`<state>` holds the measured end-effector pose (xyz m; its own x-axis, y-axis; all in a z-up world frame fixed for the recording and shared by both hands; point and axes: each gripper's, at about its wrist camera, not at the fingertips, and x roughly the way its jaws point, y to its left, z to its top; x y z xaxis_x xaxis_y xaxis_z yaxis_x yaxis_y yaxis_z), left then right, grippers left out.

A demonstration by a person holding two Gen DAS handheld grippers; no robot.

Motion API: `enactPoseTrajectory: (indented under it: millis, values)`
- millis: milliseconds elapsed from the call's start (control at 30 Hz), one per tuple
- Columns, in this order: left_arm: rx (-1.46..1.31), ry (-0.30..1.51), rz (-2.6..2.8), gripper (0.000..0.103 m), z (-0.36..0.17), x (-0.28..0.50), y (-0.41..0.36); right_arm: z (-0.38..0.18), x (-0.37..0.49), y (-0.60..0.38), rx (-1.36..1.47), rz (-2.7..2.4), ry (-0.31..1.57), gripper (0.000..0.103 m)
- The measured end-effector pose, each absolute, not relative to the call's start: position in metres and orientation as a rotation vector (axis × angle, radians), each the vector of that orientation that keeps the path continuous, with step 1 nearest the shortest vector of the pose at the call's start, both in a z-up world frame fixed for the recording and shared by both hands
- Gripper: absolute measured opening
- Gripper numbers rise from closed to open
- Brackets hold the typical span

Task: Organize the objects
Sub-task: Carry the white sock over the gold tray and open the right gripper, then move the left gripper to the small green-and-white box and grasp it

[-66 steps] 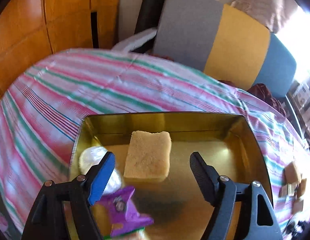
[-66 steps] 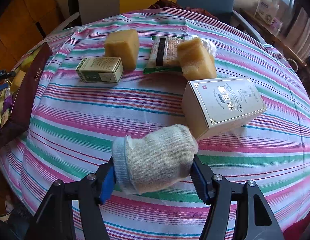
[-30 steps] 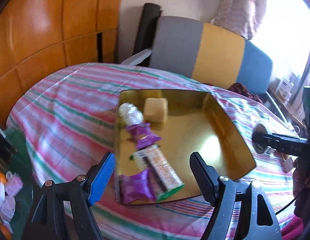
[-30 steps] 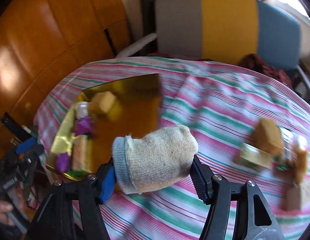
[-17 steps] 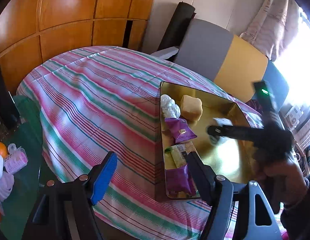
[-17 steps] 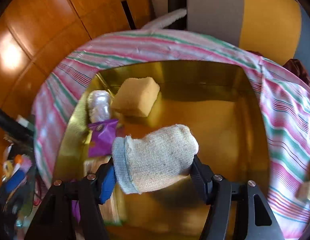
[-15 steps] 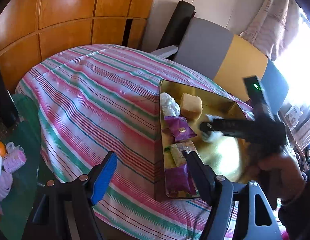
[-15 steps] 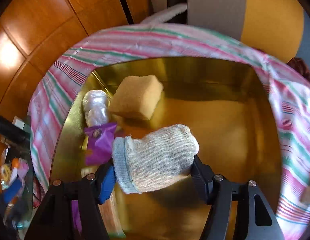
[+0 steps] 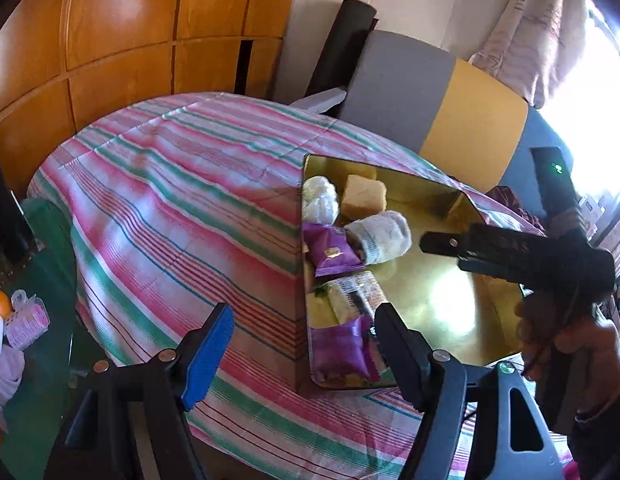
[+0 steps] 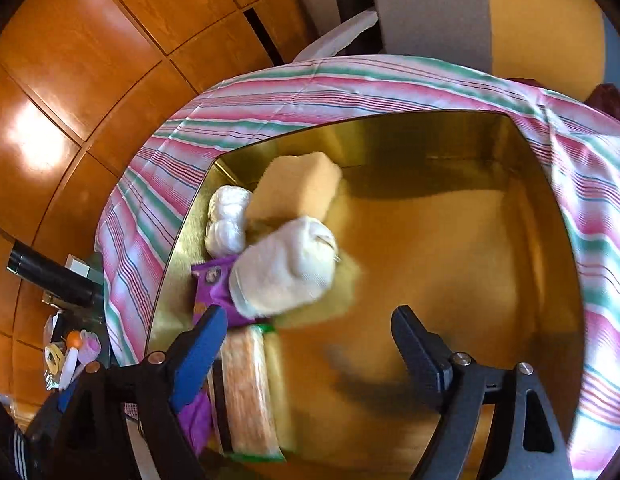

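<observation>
A gold tray (image 9: 454, 300) (image 10: 450, 240) sits on the striped tablecloth. In it lie a rolled sock (image 9: 380, 236) (image 10: 287, 266), a yellow sponge (image 9: 364, 196) (image 10: 295, 186), a white wrapped ball (image 9: 318, 199) (image 10: 226, 220), purple snack packs (image 9: 330, 250) (image 10: 211, 280) and a cracker pack (image 9: 352, 294) (image 10: 249, 388). My right gripper (image 10: 305, 332) (image 9: 430, 242) is open and empty just above the tray, behind the sock. My left gripper (image 9: 303, 330) is open and empty, held back over the table's near edge.
A grey, yellow and blue chair (image 9: 438, 108) stands behind the table. Wooden panelling (image 9: 121, 40) lines the left. Small items lie on the floor at the left (image 9: 17, 320). The tablecloth (image 9: 169, 200) spreads left of the tray.
My right gripper has opened and let go of the sock, which now lies in the tray on the purple pack beside the sponge. My left gripper has hardly moved.
</observation>
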<state>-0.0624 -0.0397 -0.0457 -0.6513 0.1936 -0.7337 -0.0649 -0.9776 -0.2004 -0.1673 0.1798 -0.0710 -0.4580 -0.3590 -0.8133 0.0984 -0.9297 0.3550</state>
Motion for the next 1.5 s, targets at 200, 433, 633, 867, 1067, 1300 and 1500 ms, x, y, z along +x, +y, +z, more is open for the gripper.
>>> enactPoseTrajectory:
  millis: [200,433,633,867,1067,1300,1500]
  values:
    - [-1.188,-0.155,2.709,0.073,-0.034,-0.052,-0.02,-0.047,-0.13,0.205,1.381,-2.525,-0.355,0.093]
    - [-1.135,-0.06,2.664,0.073,-0.024,-0.037,0.01,-0.027,-0.082,0.245,1.316,-2.639,-0.292,0.097]
    - [-1.089,0.027,2.62,0.073,-0.015,-0.028,0.039,-0.019,-0.042,0.302,1.318,-2.757,-0.298,0.098]
    - [-1.06,0.121,2.554,0.073,-0.01,-0.02,0.075,-0.007,-0.002,0.397,1.338,-2.958,-0.389,0.099]
    - [-1.058,0.182,2.495,0.073,-0.01,-0.018,0.106,-0.005,0.031,0.485,1.353,-3.164,-0.527,0.101]
    - [-1.09,0.154,2.399,0.073,-0.007,-0.024,0.154,-0.039,0.082,0.583,1.354,-3.362,-1.149,0.101]
    - [-1.111,0.204,2.277,0.073,-0.012,-0.028,0.213,-0.043,0.109,0.621,1.157,-3.243,-1.625,0.101]
